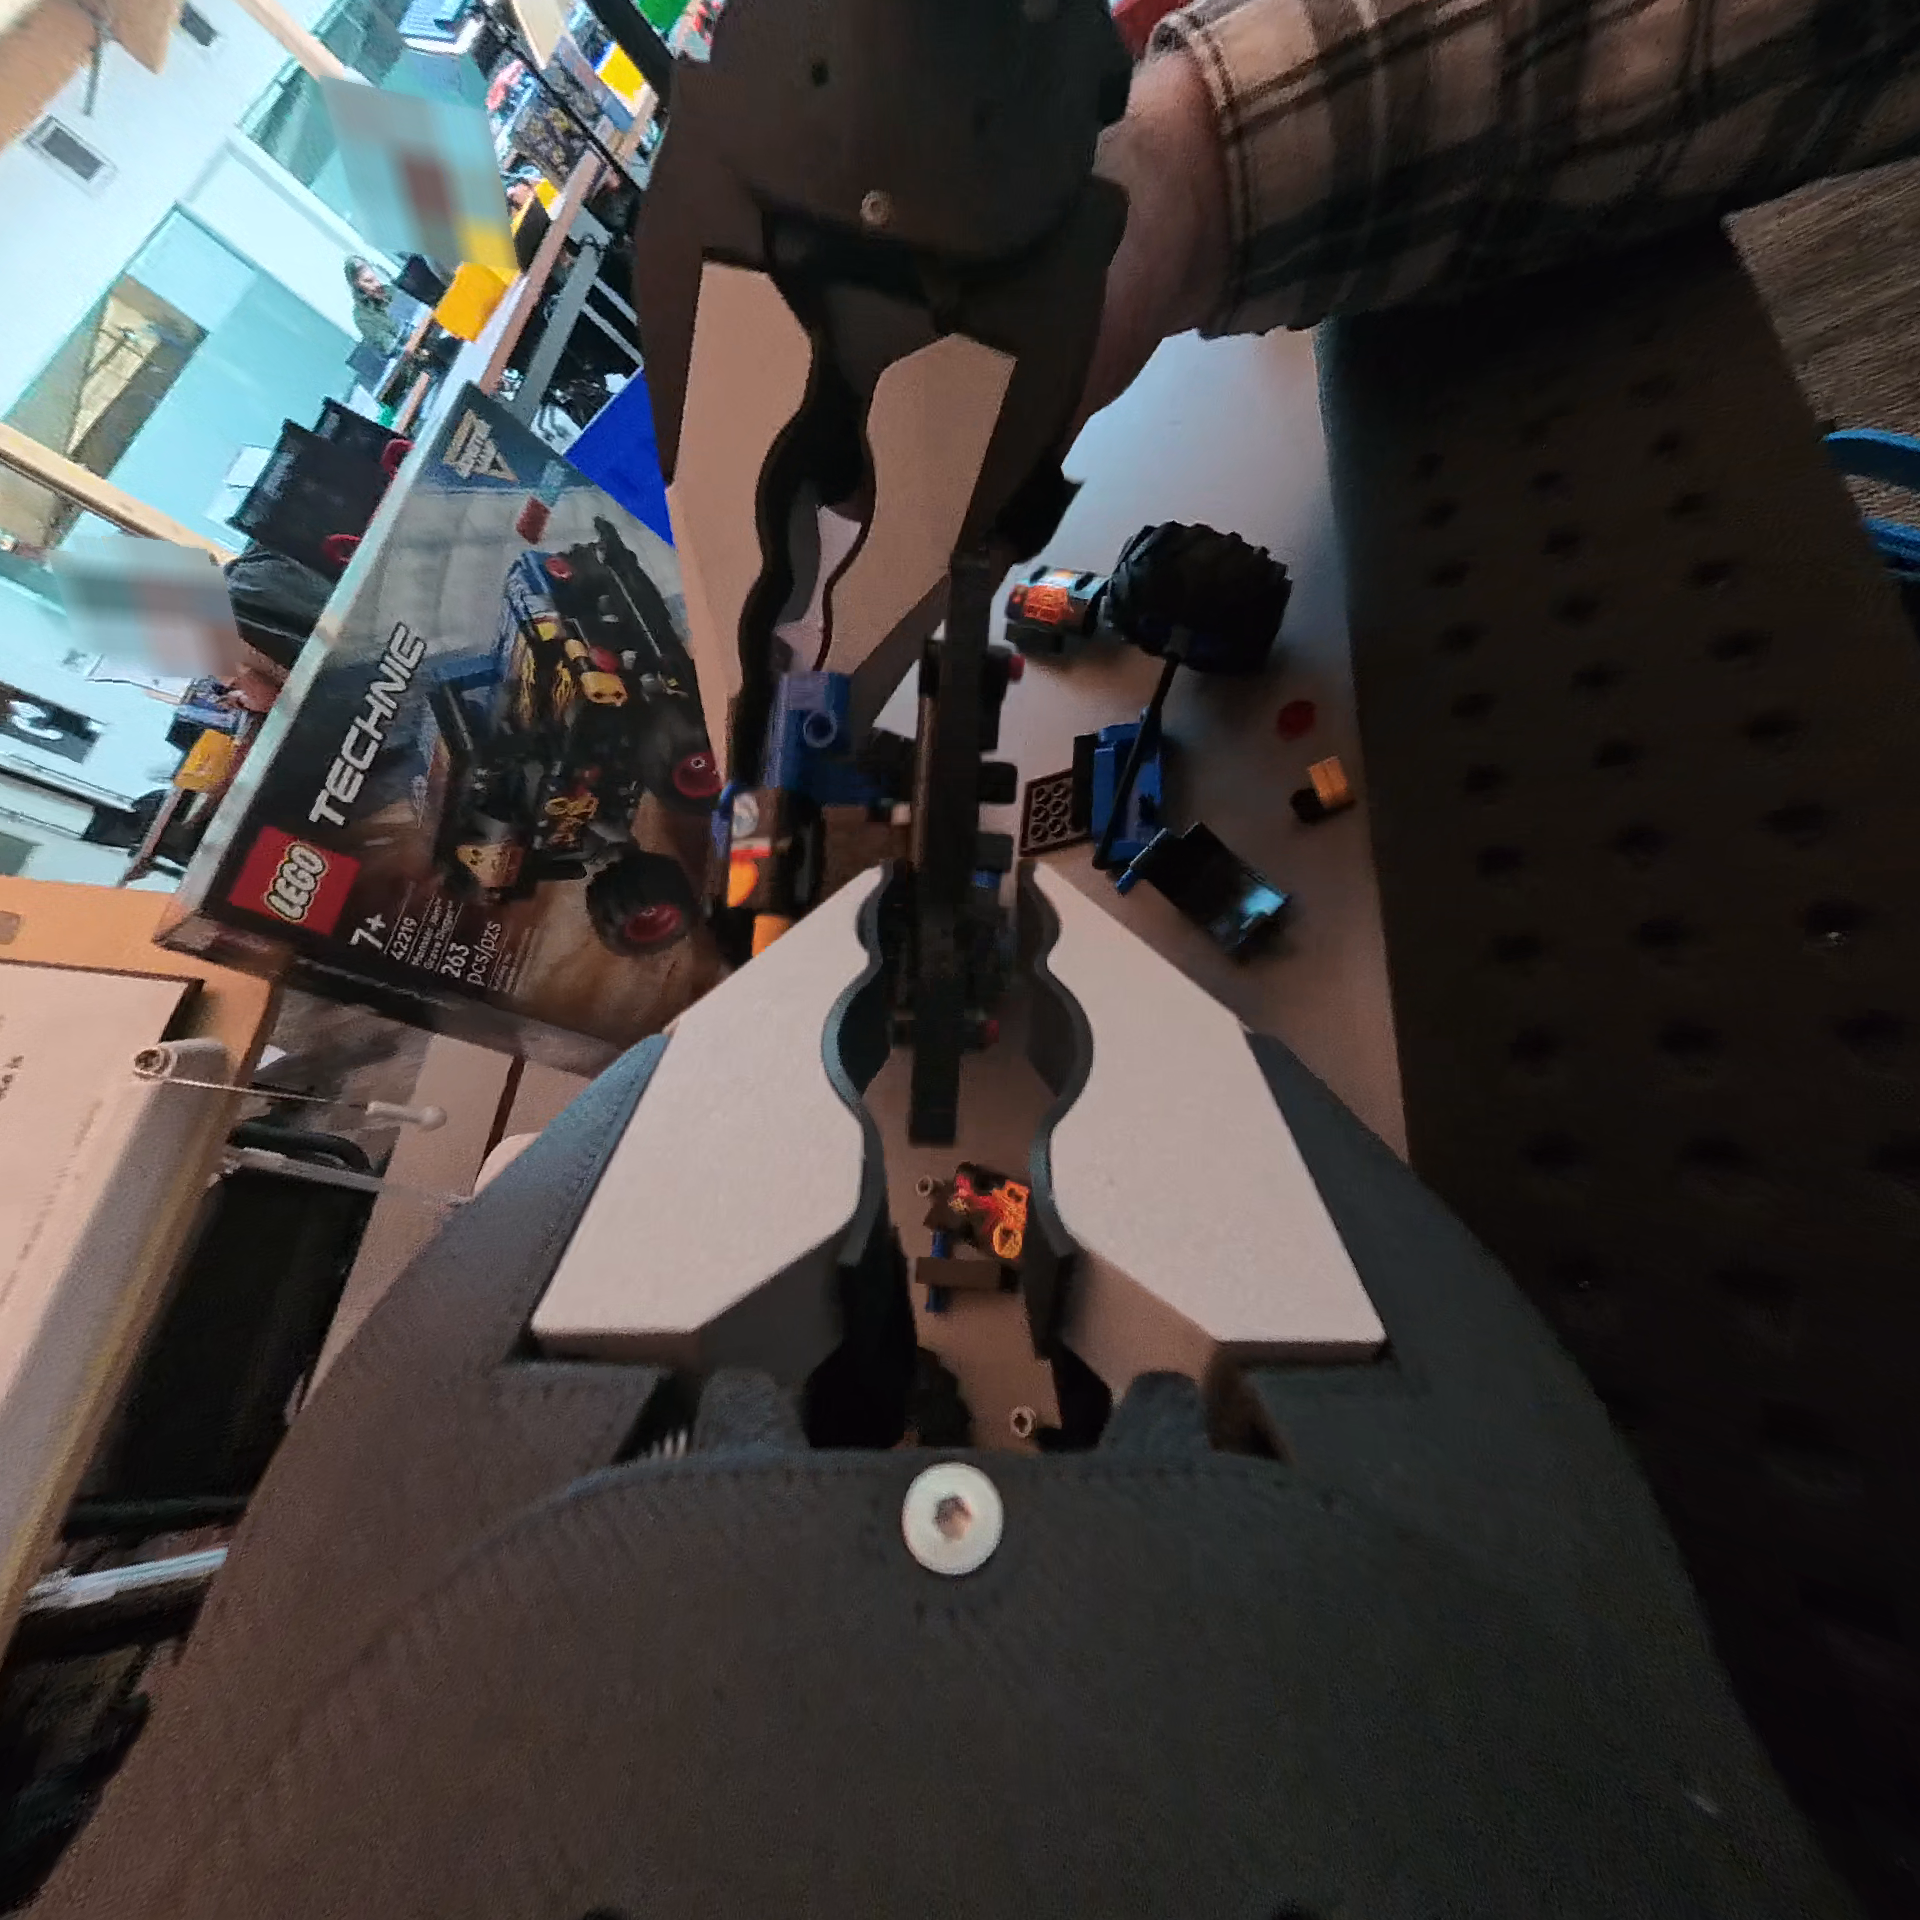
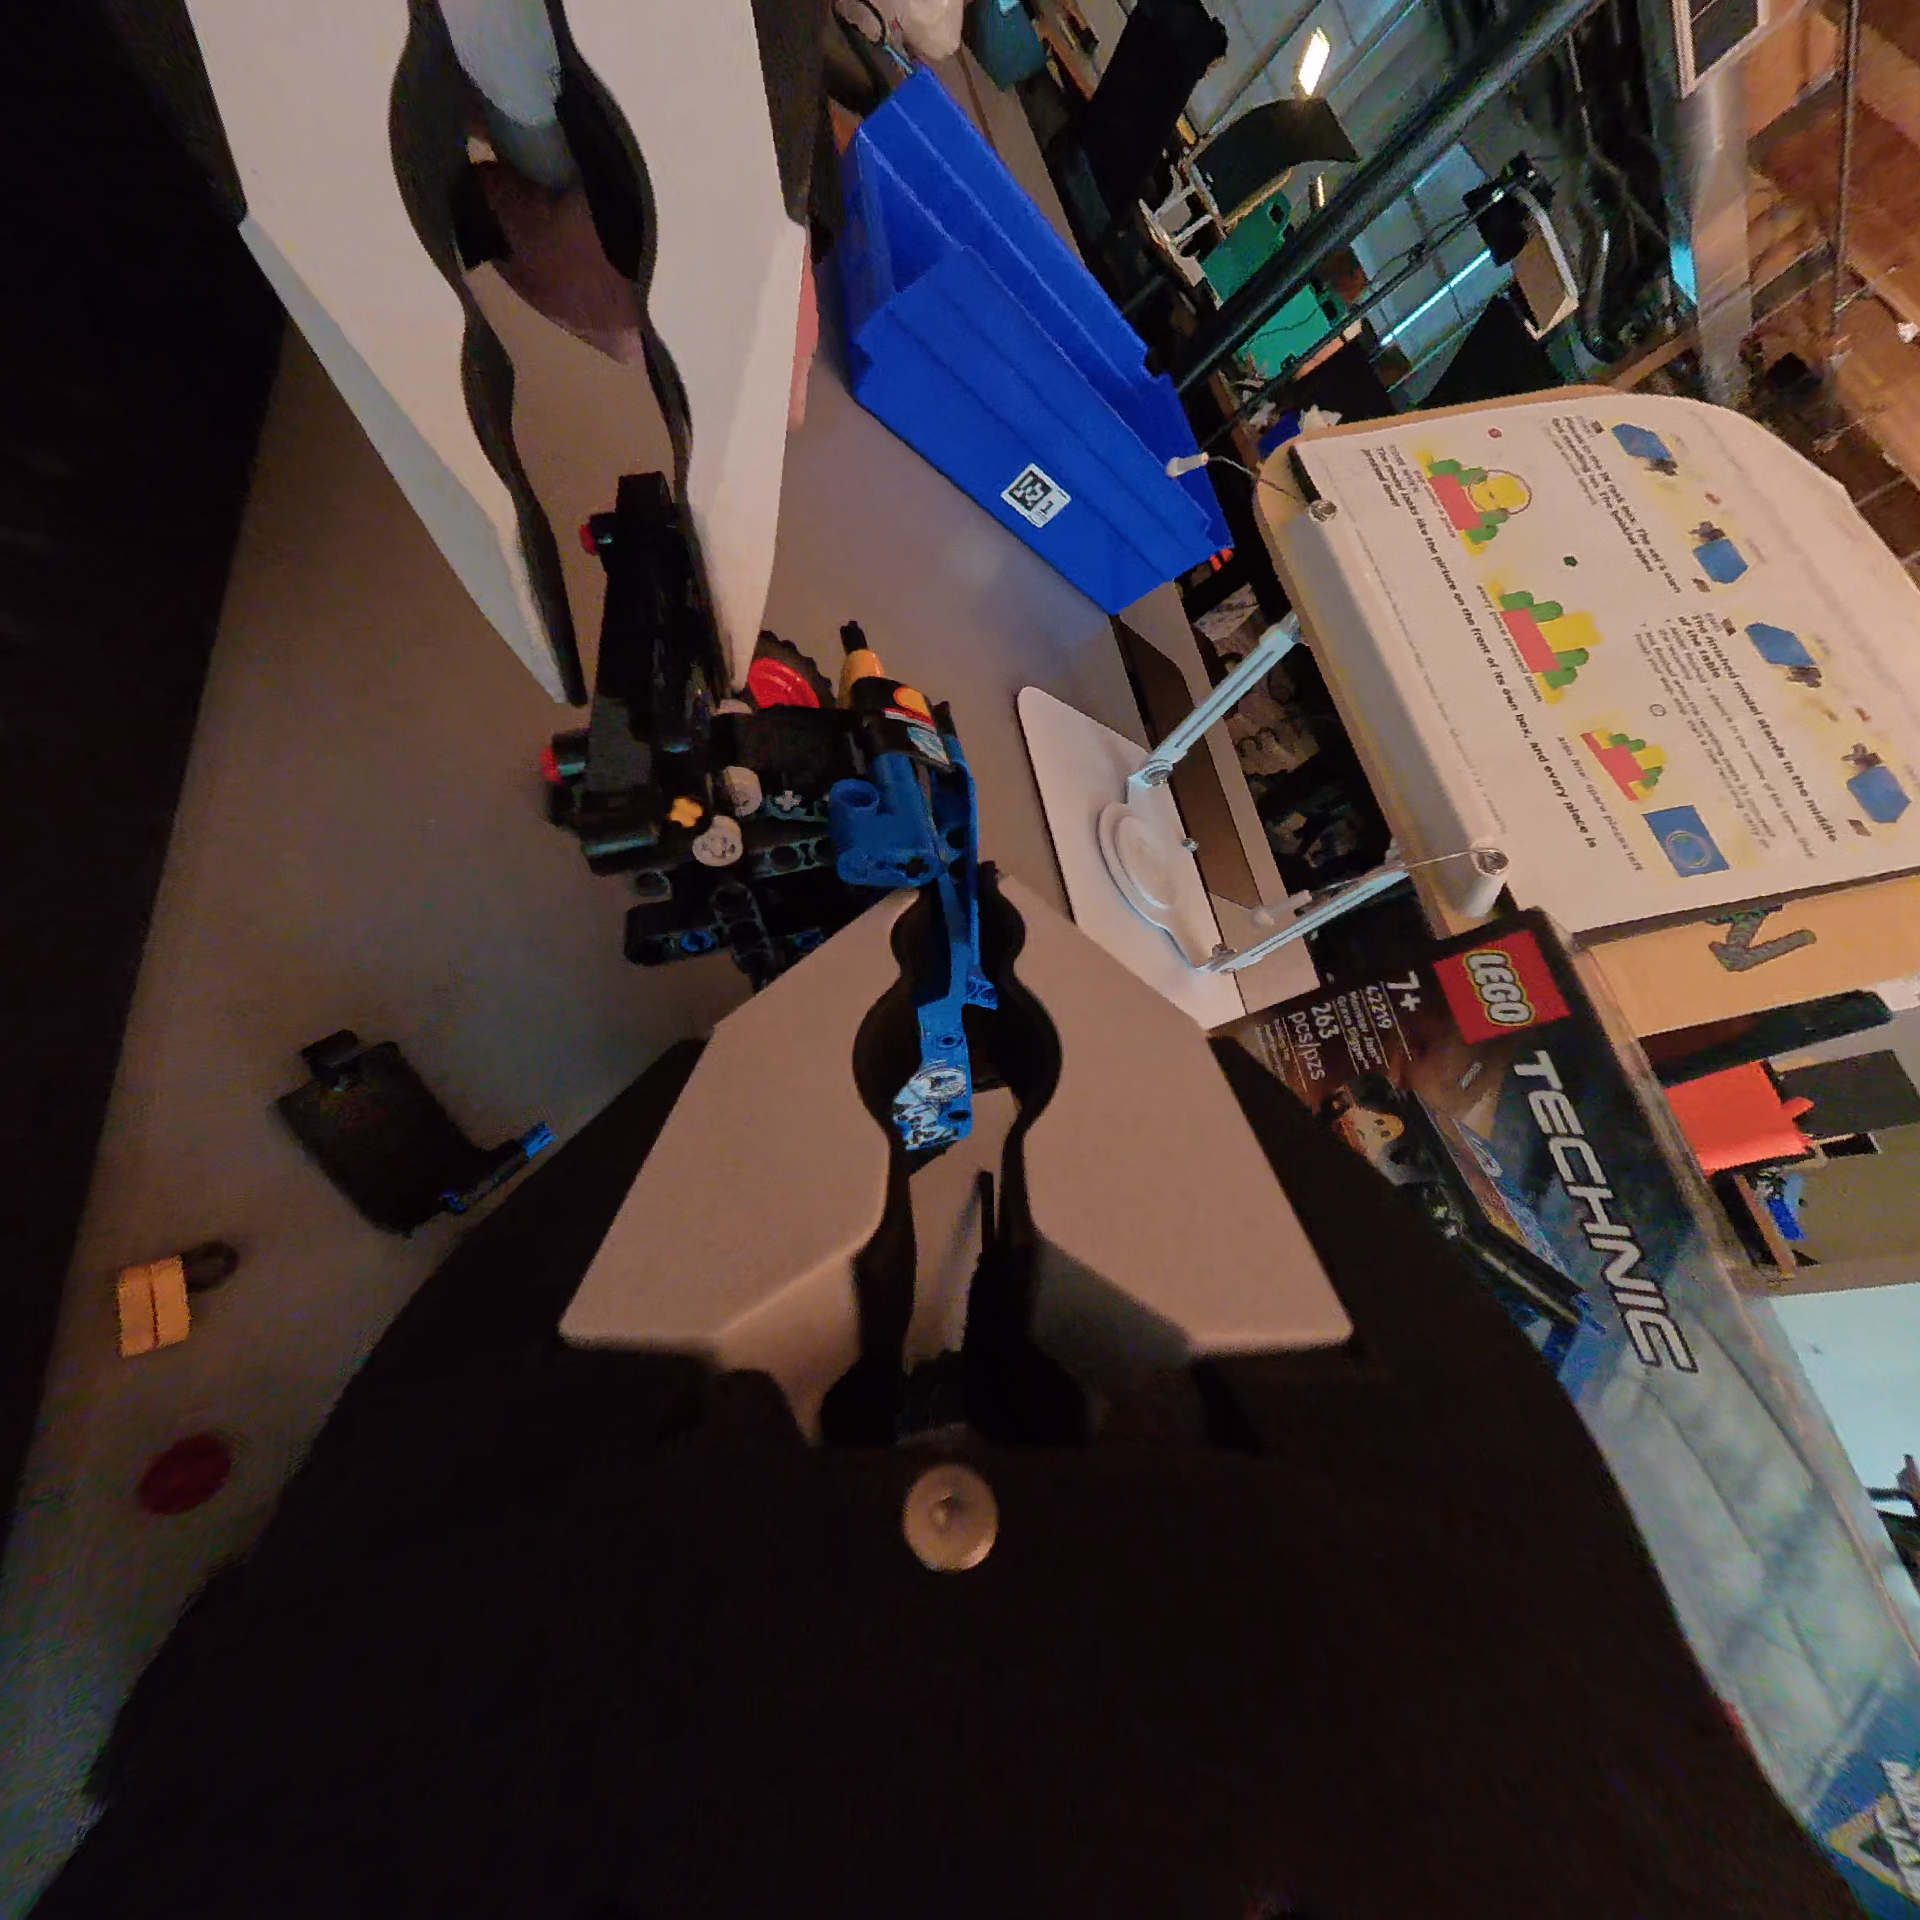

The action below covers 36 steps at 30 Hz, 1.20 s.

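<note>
We hold the left gripper (image 1: 951, 914) narrowly closed on the black beam frame (image 1: 945, 935) of the part-built toy-brick truck; our right gripper (image 2: 951, 935) pinches its blue side panel (image 2: 951, 997) above the grey table (image 2: 364, 935).

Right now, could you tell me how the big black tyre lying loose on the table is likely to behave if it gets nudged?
The black tyre is round and chunky-treaded, so it would probably roll rather than slide. It looks like soft rubber, likely light and unbreakable. A thin black rod seems to run to it and might drag along.
</note>
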Motion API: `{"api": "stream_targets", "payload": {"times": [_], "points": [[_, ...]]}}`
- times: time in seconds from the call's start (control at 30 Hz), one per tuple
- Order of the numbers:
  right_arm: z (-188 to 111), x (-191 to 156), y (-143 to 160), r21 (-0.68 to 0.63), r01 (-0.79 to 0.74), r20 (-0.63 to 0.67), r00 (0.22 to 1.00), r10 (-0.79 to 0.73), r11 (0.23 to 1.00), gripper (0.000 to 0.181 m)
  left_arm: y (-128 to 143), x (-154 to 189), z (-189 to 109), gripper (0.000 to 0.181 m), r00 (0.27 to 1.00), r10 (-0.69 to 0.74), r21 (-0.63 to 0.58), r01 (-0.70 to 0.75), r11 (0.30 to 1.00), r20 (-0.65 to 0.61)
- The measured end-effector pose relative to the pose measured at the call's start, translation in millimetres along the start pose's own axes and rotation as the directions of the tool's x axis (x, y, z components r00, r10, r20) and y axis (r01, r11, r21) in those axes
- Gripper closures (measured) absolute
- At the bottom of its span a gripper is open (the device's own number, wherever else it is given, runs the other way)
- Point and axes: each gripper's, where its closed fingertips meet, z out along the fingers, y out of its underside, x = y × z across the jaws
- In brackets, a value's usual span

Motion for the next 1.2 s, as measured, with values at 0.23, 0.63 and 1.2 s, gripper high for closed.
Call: {"api": "stream_targets", "payload": {"times": [0.23,0.63,1.2], "points": [[9.8,-2.0,2.0,-0.009,-0.086,-0.003,0.996,0.086,0.996,0.177,15.5,2.0,7.9,0.170,0.995,0.079,-0.104,-0.073,0.992,0.053],[12.2,-1.2,1.7,0.018,-0.247,0.043,0.968,0.246,0.969,0.177,13.4,0.1,6.5,0.169,0.991,0.090,-0.088,-0.082,0.993,0.097],[-0.6,-16.3,-3.8,0.071,-0.074,0.044,0.997,0.071,0.995,0.176,16.3,-26.2,-16.9,0.153,0.976,-0.214,0.049,0.216,0.975,-0.045]]}}
